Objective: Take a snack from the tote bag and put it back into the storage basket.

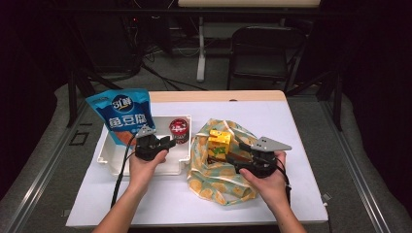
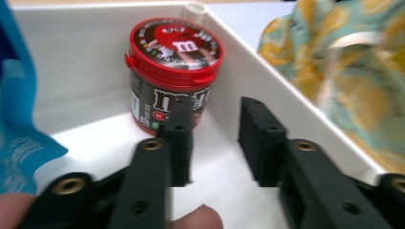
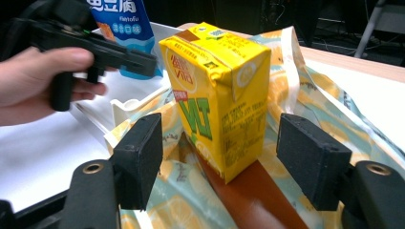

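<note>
Yellow cardboard marks the juice carton [image 3: 217,93], which is seen standing upright, slightly tilted, on a brown flat item [image 3: 253,195] inside the opened patterned cloth bag [image 1: 218,179] on the white counter [image 1: 301,145]. In the right gripper view the right gripper [image 3: 224,162] is held with its jaws spread on either side of the carton's lower part; gaps are visible between both pads and the carton, so nothing is pinched. In the high view the right gripper [image 1: 243,154] is seen at the right side of the bag, held in the person's right hand [image 1: 267,182].

The left gripper [image 2: 215,138] is held inside the white tray [image 2: 286,100], its jaws parted with nothing between them. Just ahead of its pads, in the tray's far corner, a candy jar [image 2: 174,71] with a red lid is stood upright; whether the left pad touches it cannot be told. A blue snack pouch [image 1: 124,114] is leaned at the tray's far left side. In the high view the left gripper [image 1: 167,142] is seen over the tray, just beside the jar, with the tray set just left of the bag.
</note>
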{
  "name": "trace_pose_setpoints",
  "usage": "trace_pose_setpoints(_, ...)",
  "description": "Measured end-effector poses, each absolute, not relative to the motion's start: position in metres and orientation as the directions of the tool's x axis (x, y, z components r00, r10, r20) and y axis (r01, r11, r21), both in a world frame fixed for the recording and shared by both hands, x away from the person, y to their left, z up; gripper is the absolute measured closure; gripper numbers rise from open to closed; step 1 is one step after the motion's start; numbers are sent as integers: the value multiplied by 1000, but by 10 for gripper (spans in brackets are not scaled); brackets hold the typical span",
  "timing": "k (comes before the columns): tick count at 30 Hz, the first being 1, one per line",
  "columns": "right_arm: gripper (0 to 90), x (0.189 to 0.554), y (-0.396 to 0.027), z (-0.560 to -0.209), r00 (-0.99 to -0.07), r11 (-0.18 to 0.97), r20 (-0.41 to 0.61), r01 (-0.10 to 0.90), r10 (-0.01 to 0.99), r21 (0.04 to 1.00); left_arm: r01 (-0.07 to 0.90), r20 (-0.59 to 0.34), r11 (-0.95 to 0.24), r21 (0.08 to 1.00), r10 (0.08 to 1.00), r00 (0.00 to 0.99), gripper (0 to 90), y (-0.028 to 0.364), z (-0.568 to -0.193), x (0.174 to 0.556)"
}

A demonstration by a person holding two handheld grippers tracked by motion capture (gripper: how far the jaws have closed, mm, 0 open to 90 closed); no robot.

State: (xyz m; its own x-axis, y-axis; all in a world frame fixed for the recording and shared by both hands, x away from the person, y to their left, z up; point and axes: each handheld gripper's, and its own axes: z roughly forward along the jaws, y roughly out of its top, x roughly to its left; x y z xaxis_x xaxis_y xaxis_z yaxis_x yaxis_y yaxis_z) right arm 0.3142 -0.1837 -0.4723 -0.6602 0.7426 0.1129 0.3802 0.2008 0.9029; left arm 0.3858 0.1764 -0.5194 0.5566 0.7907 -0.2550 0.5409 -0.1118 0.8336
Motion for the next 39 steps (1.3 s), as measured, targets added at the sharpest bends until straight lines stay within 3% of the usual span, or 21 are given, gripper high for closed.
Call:
trace_pose_setpoints(1, 325, 314, -184, -472, -660, 201, 113, 380, 743, 903, 526, -258, -98, 845, 786, 561, 587, 178, -517, 381)
trace_pose_setpoints(6, 317, 326, -177, -472, -686, 221, 109, 375, 719, 900, 464, -252, -96, 881, 734, 631, 412, 182, -510, 357)
trace_pose_setpoints(10, 312, 332, -173, -472, -696, 240, 98, 371, 711, 897, 424, -238, -107, 899, 694, 679, 352, 182, -508, 340)
trace_pose_setpoints(14, 307, 337, -172, -473, -698, 248, 93, 371, 710, 895, 399, -248, -101, 911, 640, 727, 354, 183, -508, 329)
trace_pose_setpoints(32, 301, 363, -162, -481, -748, 278, 82, 343, 659, 897, 399, -247, -122, 909, 613, 750, 356, 176, -514, 320)
trace_pose_setpoints(39, 364, 365, -157, -483, -756, 296, 60, 327, 652, 898, 402, -249, -118, 908, 621, 743, 358, 176, -515, 319)
